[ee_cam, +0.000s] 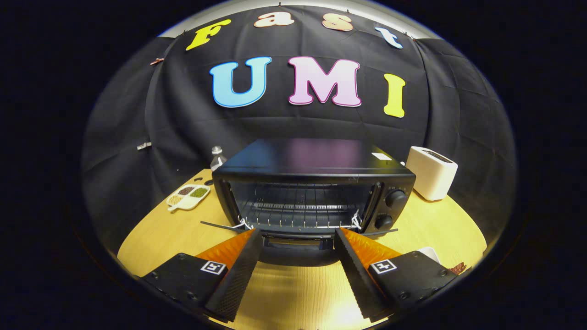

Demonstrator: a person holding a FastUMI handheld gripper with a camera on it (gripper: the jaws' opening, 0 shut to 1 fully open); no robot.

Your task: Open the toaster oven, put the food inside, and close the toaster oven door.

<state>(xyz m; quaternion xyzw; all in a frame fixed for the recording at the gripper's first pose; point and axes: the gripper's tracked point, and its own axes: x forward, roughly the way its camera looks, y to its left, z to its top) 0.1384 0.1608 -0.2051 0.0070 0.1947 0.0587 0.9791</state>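
A black toaster oven (316, 165) stands on the wooden table (183, 233) just ahead of my fingers. Its door (293, 255) is folded down flat toward me, and the wire rack (298, 208) inside is bare. My gripper (298, 234) is open, fingers spread wide, with the tips at the lowered door's front edge. The door handle (298, 243) lies between the tips; neither finger clearly presses on it. To the right of my right finger, part of a white plate (430, 252) peeks out with reddish-brown food (458, 267) beside it, mostly hidden.
A white pop-up toaster (432, 172) stands behind the oven's right corner. Left of the oven lie a white divided dish (188, 197) with grains and a clear bottle (217, 158). Two knobs (395, 199) sit on the oven's right panel.
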